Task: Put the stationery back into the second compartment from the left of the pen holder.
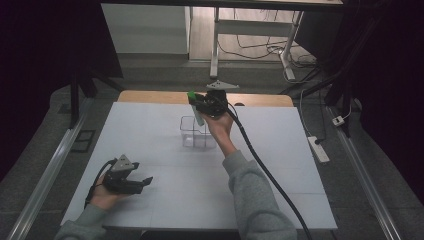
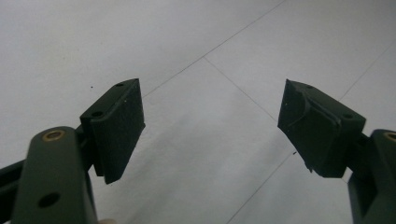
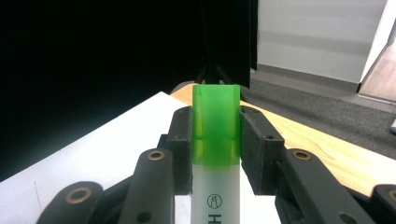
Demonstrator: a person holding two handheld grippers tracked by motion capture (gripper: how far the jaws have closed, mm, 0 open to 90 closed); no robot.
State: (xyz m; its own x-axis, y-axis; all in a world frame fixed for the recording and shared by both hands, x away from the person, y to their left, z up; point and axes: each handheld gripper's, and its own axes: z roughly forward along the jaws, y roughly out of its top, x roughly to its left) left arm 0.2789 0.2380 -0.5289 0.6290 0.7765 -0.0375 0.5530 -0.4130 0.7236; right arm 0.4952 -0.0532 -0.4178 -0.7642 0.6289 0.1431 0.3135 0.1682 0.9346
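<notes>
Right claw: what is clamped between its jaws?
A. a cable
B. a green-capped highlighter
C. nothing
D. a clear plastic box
B: the right claw grips a green-capped highlighter, both pads pressed against its sides, near the clear box.

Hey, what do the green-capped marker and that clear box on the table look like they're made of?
Marker: looks like plastic. The green cap is translucent and smooth, the barrel is matte white with dark printed lettering. The right gripper is shut on it.

Box: see-through with thin straight walls and faint glints, so probably clear plastic or acrylic; glass can't be ruled out from this look.
</notes>
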